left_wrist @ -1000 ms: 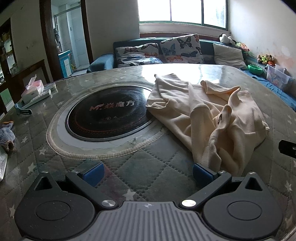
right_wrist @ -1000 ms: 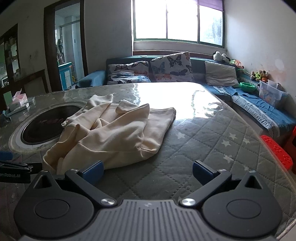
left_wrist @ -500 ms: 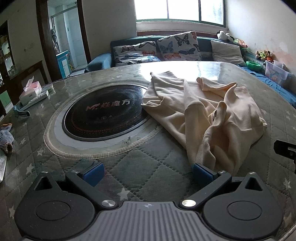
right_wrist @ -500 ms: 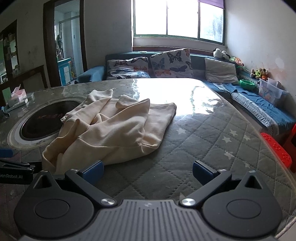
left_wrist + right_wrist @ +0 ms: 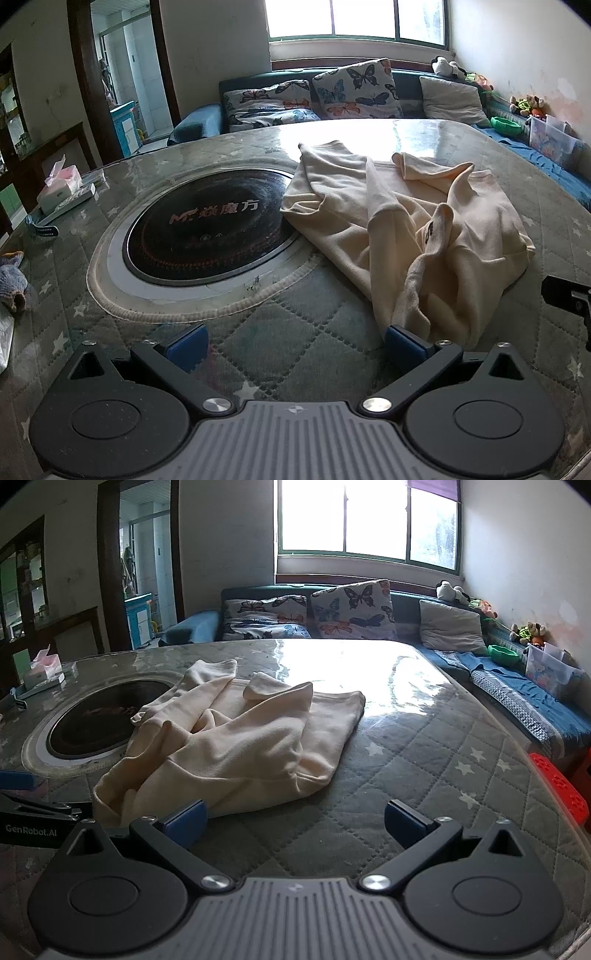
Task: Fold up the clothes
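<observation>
**Cream garment lies crumpled on the quilted table, both grippers spread wide and empty**

Garment (image 5: 399, 221) in cream cloth sits in a loose heap on the table (image 5: 258, 343), under a glossy clear cover over a grey quilted cloth with white stars. In the left wrist view it spreads from 12 to 3 o'clock of the picture's middle, its far left edge lapping over the rim of the round black cooktop (image 5: 207, 229) set into the table at 10 o'clock. One sleeve or cuff stands up in a fold near the middle of the heap.

Left gripper (image 5: 295, 341) is released, its two blue pads wide apart with nothing between them; the right-hand pad sits just at the near hem of the garment. Right gripper (image 5: 295, 821) is likewise spread wide and holds nothing, its left pad just beside the near edge of the cloth, bare quilted table ahead of the rest. Each gripper shows at the edge of the other's view.

At 9 o'clock on the table stands a tissue box (image 5: 61, 184) with pink tissue sticking out. Beyond the table at 12 o'clock runs a sofa (image 5: 406, 609) with butterfly cushions (image 5: 351, 607). At 2 o'clock a clear plastic bin (image 5: 550, 672) sits on the bench seat; what it holds is too small to tell. A green bowl (image 5: 502, 653) is just beside it.
</observation>
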Demonstrator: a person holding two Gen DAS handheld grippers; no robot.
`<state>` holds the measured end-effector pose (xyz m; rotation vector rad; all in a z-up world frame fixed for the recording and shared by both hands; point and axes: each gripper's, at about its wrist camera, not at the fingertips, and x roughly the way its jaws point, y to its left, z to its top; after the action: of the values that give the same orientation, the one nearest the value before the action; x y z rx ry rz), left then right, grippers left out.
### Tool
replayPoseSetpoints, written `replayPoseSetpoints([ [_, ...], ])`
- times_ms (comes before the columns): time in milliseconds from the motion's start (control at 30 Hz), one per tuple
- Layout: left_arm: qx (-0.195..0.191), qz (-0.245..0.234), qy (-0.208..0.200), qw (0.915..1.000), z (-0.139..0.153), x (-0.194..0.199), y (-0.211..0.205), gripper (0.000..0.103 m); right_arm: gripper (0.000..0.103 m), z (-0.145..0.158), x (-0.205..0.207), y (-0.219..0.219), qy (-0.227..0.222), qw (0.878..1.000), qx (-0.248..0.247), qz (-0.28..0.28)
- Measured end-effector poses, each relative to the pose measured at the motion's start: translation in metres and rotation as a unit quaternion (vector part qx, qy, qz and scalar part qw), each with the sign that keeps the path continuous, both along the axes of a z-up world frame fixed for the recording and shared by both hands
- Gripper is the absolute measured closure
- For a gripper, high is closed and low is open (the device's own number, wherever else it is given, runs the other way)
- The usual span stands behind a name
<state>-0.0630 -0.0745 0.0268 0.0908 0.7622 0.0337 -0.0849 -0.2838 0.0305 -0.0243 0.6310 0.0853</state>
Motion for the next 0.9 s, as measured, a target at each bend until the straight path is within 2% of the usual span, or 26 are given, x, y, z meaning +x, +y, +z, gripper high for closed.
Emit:
replayPoseSetpoints([
  [600, 0.002, 0.002, -0.003, 1.0, 0.01, 0.025, 0.005, 0.0, 0.001, 0.012, 0.033, 0.0, -0.001, 1.0, -0.002, 0.02],
  [900, -0.003, 0.003, -0.01, 0.9999, 0.017, 0.044, 0.01, 0.0, 0.019, 0.021, 0.091, -0.01, 0.014, 1.0, 0.006, 0.015],
])
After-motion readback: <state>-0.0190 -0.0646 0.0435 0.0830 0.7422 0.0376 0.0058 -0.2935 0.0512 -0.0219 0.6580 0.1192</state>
